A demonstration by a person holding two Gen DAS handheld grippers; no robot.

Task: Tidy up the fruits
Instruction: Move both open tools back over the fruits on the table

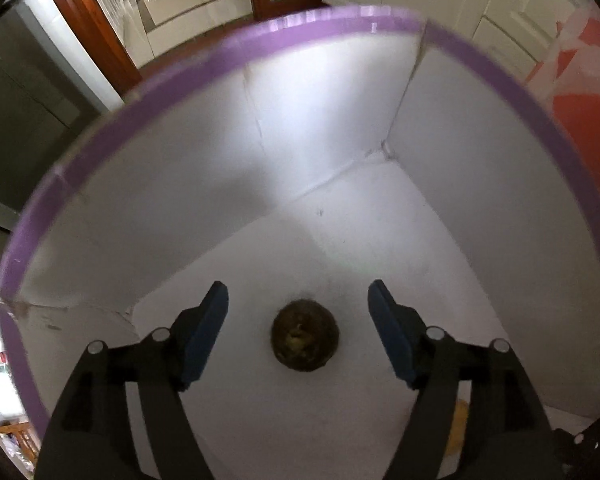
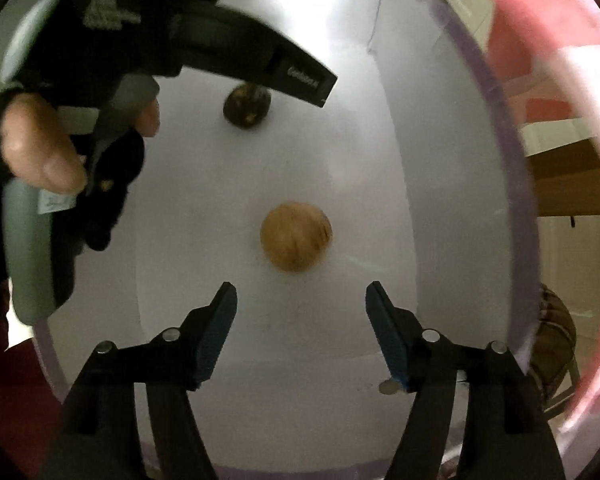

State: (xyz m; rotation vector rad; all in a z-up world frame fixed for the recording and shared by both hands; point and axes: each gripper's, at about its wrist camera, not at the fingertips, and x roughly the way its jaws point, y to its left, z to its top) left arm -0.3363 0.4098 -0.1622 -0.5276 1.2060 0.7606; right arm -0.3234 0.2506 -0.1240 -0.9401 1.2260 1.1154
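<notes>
A: Fruits, two of them, lie on the white floor of a box (image 1: 340, 92) with a purple rim: a dark one (image 1: 305, 335) and a tan one (image 2: 296, 236), well apart from each other.

B: And the claws?

A: Both point down into the box. The left claw (image 1: 298, 332) stands apart with the dark fruit between its pads, neither pad touching it. The right claw (image 2: 300, 332) is also apart and empty, the tan fruit lying just beyond its tips.

B: Which step does that look like?

A: Likely the drop-off, each fruit let go inside the box. A hand (image 2: 40, 148) grips the left tool, seen from the right camera.

B: What next?

A: Probably lifting both claws straight up clear of the rim, without nudging either fruit.
</notes>
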